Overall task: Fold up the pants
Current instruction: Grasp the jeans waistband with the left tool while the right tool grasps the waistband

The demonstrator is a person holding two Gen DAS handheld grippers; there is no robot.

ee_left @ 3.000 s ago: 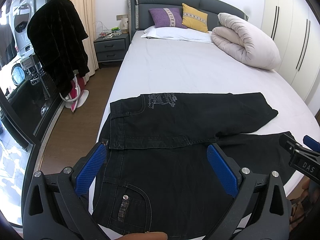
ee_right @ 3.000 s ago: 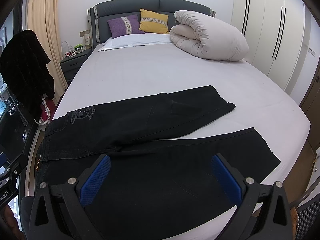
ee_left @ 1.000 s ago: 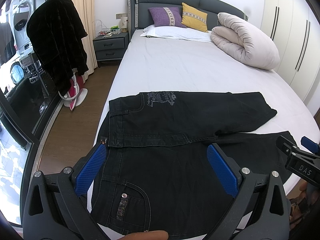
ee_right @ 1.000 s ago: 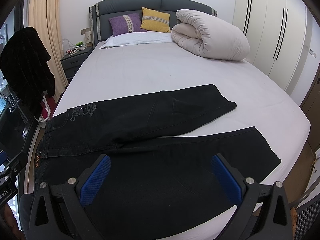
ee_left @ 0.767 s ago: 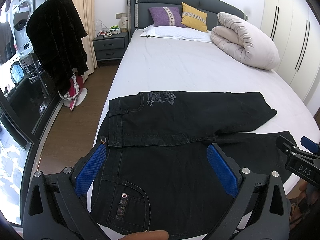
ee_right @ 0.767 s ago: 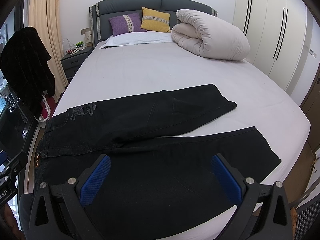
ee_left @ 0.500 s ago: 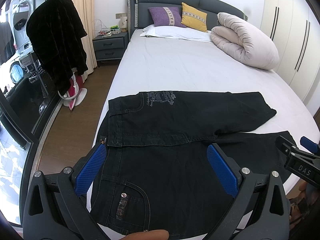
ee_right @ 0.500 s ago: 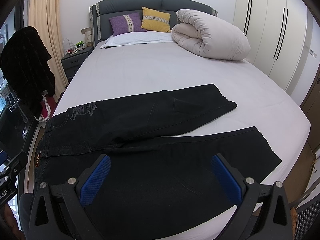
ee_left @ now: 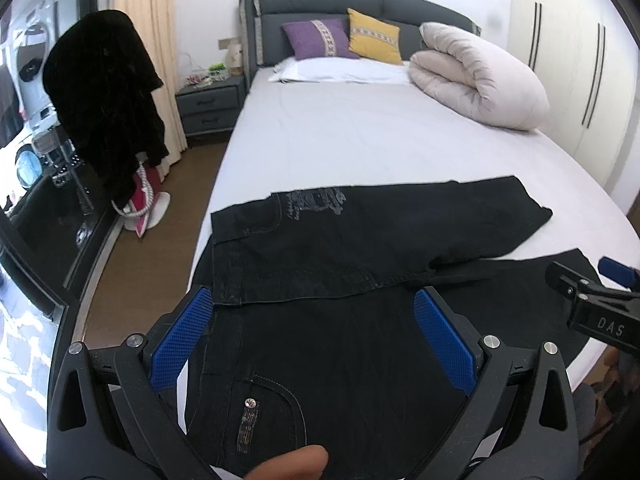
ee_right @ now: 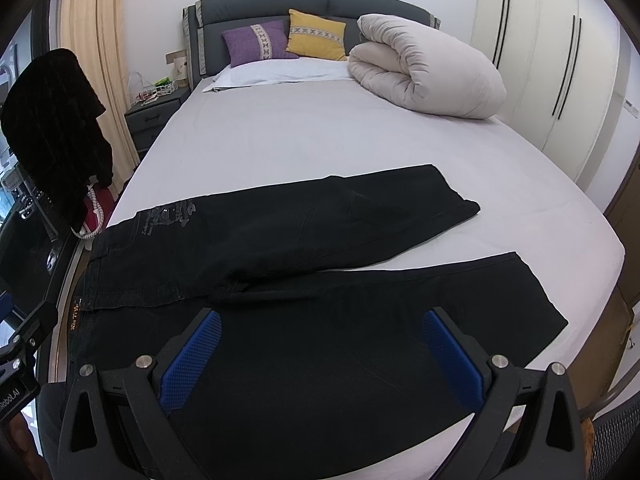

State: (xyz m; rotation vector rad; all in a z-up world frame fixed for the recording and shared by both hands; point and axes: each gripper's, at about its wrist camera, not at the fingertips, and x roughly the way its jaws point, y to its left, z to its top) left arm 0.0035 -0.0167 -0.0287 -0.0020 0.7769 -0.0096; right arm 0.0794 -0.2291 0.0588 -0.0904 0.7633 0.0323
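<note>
Both tools, left tool (ee_left: 312, 344) and right tool (ee_right: 320, 356), hover spread above the pants (ee_right: 280, 240).

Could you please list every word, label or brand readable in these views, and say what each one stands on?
"DAS": on the right gripper, seen from the left wrist view.
"RoboLAI", first letters cut off: on the left gripper, seen from the right wrist view.
Grey print on the pants: too small to read.
Waistband patch: unreadable.

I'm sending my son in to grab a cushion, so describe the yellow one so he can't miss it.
Go to the bed and look against the grey headboard. Two cushions lean there, above the white pillow. The yellow cushion is the right one, between the purple cushion and the rolled duvet.
</note>
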